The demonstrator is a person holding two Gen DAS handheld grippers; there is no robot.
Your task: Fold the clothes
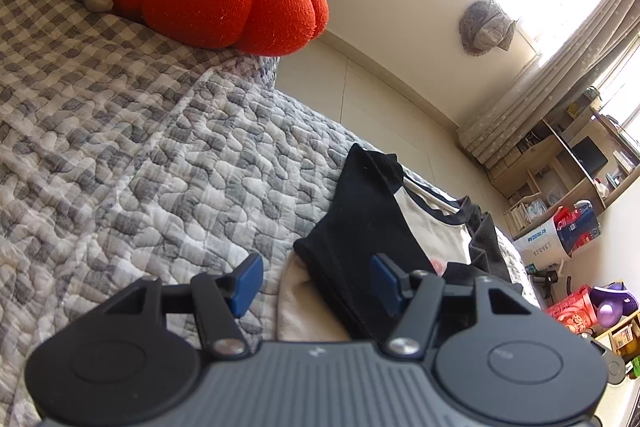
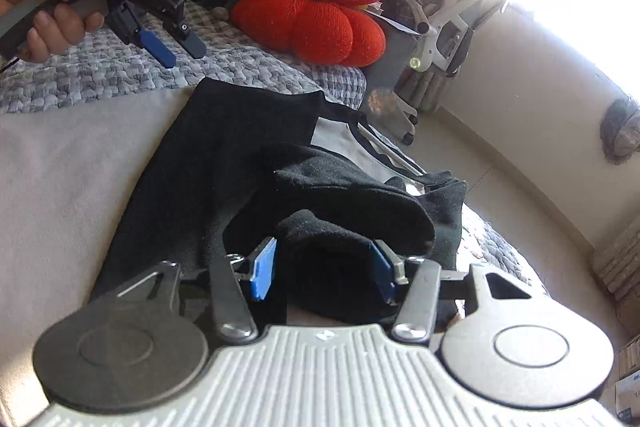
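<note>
The shirt [image 2: 248,163] lies on the bed [image 1: 120,131], both black sleeves folded inward. The right gripper [image 2: 324,267] stands open around a loose sleeve fold; the left gripper [image 1: 316,279] hovers open, empty, shirt just ahead. Body folds remain, I'd judge.

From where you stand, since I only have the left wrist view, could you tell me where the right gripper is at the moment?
Observer: The right gripper sits low over the shirt, with a bunched black sleeve between its jaws.
Operator: Is it clamped on that sleeve?
Observer: No, the jaws stand apart, and the blue pads do not seem to press the cloth.
Operator: And does my left gripper touch anything?
Observer: No, the left gripper hangs open in the air above the checked quilt, just past the shirt.
</note>
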